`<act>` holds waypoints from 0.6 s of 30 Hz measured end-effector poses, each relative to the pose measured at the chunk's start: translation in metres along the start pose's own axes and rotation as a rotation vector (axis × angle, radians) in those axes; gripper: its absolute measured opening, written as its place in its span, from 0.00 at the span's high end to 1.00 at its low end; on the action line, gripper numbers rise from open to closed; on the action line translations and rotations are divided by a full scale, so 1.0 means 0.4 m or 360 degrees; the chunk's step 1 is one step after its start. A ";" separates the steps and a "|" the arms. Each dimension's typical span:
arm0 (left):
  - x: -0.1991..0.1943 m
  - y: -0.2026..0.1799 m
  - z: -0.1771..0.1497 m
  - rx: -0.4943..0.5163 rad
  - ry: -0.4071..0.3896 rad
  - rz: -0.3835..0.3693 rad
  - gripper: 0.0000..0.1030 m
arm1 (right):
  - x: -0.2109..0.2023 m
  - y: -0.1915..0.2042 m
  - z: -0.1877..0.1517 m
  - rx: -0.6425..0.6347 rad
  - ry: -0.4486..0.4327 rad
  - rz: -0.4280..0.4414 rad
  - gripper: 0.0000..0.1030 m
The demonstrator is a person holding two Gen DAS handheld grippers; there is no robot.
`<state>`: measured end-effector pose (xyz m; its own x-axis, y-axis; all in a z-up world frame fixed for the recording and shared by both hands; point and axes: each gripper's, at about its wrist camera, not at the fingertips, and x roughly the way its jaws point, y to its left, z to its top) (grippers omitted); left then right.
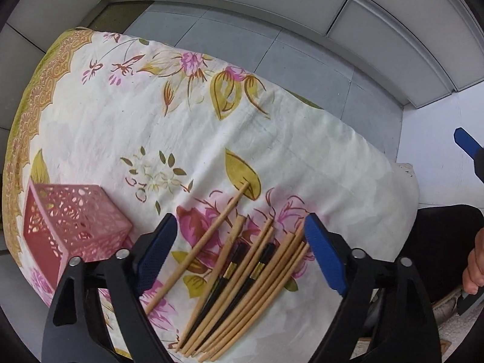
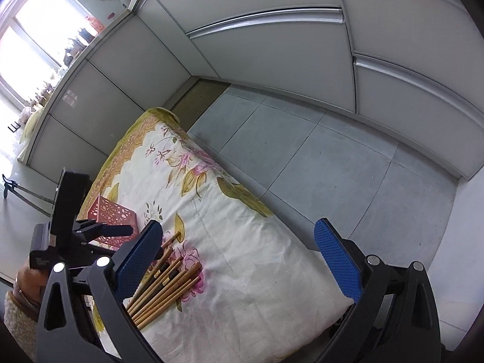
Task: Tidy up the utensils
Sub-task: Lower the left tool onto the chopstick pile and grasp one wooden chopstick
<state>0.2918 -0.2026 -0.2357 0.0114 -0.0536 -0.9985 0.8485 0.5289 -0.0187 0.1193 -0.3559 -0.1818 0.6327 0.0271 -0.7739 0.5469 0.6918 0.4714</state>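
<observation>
Your left gripper [image 1: 240, 254] hangs wide open and empty over the chopsticks [image 1: 242, 275], which lie bundled low in the frame between its fingers. The pink holder [image 1: 72, 230] sits lower left. Your right gripper [image 2: 246, 260], also spread and empty, has them at its left finger.

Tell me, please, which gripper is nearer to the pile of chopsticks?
Left. The left gripper hangs open right over the pile of chopsticks, its fingers either side of it. The right gripper, also open, sits off to the pile's right, beyond the floral cloth.
</observation>
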 end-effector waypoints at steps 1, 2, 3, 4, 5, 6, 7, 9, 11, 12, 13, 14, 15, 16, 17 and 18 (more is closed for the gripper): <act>0.009 0.006 0.010 0.0011 0.0017 -0.0004 0.30 | 0.004 0.003 0.001 -0.0002 0.0004 0.0007 0.05; 0.015 0.010 0.016 0.0022 0.0032 -0.0008 0.31 | 0.008 0.006 0.002 -0.0009 0.0009 0.0012 0.05; 0.019 0.013 0.020 0.0036 0.0043 -0.0010 0.34 | 0.012 0.011 0.002 -0.0020 0.0015 0.0014 0.05; 0.022 0.017 0.024 0.0049 0.0050 -0.0010 0.37 | 0.016 0.015 0.003 -0.0031 0.0022 0.0014 0.05; 0.025 0.020 0.026 0.0062 0.0058 -0.0016 0.38 | 0.021 0.019 0.002 -0.0040 0.0031 0.0014 0.05; 0.027 0.023 0.027 0.0077 0.0065 -0.0016 0.39 | 0.026 0.021 0.002 -0.0043 0.0041 0.0014 0.05; 0.035 0.026 0.033 0.0088 0.0069 -0.0011 0.42 | 0.031 0.022 0.002 -0.0041 0.0050 0.0014 0.05; 0.042 0.034 0.034 0.0103 0.0087 -0.0031 0.47 | 0.038 0.022 0.002 -0.0036 0.0067 0.0014 0.05; 0.062 0.039 0.043 0.0111 0.0100 -0.0027 0.50 | 0.044 0.019 0.003 -0.0030 0.0076 0.0012 0.05; 0.071 0.044 0.047 0.0113 0.0109 -0.0028 0.53 | 0.047 0.021 0.002 -0.0031 0.0080 0.0009 0.05; 0.077 0.047 0.047 0.0118 0.0115 -0.0030 0.57 | 0.050 0.023 0.002 -0.0035 0.0085 0.0009 0.05; 0.082 0.049 0.047 0.0118 0.0117 -0.0034 0.60 | 0.052 0.024 0.001 -0.0038 0.0089 0.0009 0.05; 0.089 0.050 0.045 0.0118 0.0121 -0.0044 0.63 | 0.055 0.027 0.000 -0.0045 0.0094 0.0007 0.05; 0.098 0.049 0.050 0.0117 0.0123 -0.0051 0.66 | 0.057 0.029 -0.001 -0.0051 0.0098 0.0006 0.05; 0.103 0.054 0.051 0.0117 0.0120 -0.0056 0.68 | 0.059 0.031 -0.001 -0.0054 0.0101 0.0005 0.05; 0.105 0.058 0.051 0.0114 0.0121 -0.0062 0.70 | 0.061 0.032 -0.002 -0.0054 0.0105 0.0004 0.05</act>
<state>0.3227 -0.2099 -0.2771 -0.0602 -0.0071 -0.9982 0.8832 0.4655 -0.0566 0.1413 -0.3458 -0.1950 0.5959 0.0753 -0.7995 0.5258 0.7159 0.4594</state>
